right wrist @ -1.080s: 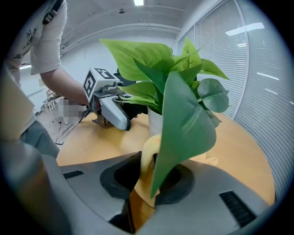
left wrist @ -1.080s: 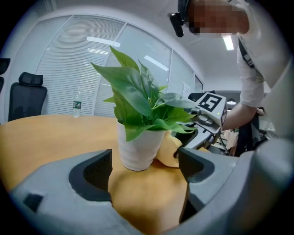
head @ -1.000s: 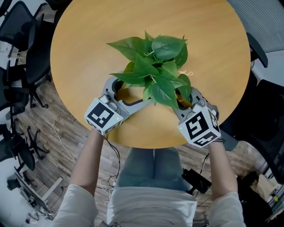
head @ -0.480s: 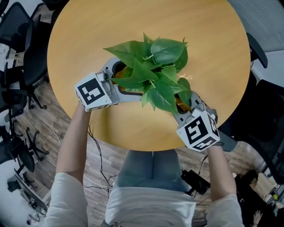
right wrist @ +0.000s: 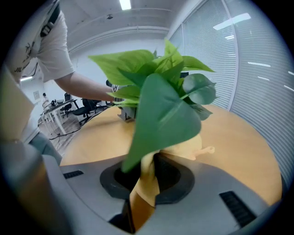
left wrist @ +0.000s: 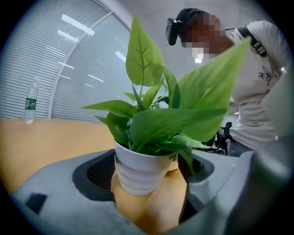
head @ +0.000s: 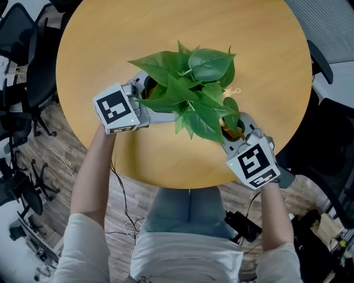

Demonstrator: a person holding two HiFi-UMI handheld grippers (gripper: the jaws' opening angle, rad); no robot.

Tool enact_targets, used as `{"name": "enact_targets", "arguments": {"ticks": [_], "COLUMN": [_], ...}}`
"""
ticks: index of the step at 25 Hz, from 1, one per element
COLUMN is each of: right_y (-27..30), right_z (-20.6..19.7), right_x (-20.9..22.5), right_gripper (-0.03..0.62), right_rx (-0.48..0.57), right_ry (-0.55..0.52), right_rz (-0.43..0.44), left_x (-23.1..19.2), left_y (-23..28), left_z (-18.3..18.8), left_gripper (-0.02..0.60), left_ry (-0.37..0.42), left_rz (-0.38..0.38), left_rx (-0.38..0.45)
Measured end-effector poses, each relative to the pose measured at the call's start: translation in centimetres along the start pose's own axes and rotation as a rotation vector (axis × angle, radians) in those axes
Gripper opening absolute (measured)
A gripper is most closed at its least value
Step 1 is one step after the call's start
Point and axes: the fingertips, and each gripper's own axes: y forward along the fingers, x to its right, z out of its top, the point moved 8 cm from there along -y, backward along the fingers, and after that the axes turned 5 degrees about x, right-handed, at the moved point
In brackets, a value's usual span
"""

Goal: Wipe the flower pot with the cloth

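Swung further from the near edge of the bench, the left tool straddles the flower pot standing near that edge, unclenched, jaws just narrowing; right tool pinches the cloth; wiping likely underway, unfinished.

A round wooden tabletop stands on a grey-brown plank floor, with black office chairs crowded to one side and loose cables trailing below. Horizontal blinds cover the glazed walls, strip lights burn overhead, and a water bottle stands near the tabletop's far edge.
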Motion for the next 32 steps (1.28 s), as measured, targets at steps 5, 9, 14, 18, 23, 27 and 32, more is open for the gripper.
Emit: {"name": "enact_targets", "arguments": {"ticks": [5,9,14,18,23,27,32], "right_y": [-1.3,-0.3,0.6,0.7,0.9,1.0,0.9], "right_z": [0.1,1.6,2.4,2.3,2.2,2.2,1.9], "right_x": [3.4,5.0,4.7,4.6,4.5,4.2,3.6], "right_gripper": [0.072,0.072,0.072,0.071,0.072,0.071,0.071], "right_rx": [0.015,0.003,-0.015,-0.006,-0.009,-0.01,-0.007], "right_ry": [0.057,-0.008,-0.058,-0.052,-0.062,-0.064,-0.061], "right_rz": [-0.098,-0.12,-0.118,-0.123,-0.121,-0.117,-0.112], "left_x": [0.4,0.4,1.1,1.3,1.5,1.7,1.9], "left_y": [0.1,0.1,0.4,0.5,0.7,0.7,0.8], "left_z": [-0.3,-0.3,-0.5,-0.7,-0.8,-0.9,-1.0], "left_gripper": [0.437,0.434,0.433,0.433,0.433,0.433,0.431], "left_ry": [0.005,0.0,-0.01,-0.026,-0.034,-0.043,-0.052], "left_rz": [0.025,0.058,0.141,0.187,0.236,0.26,0.294], "left_rx": [0.005,0.012,0.02,0.02,-0.004,-0.016,-0.022]}}
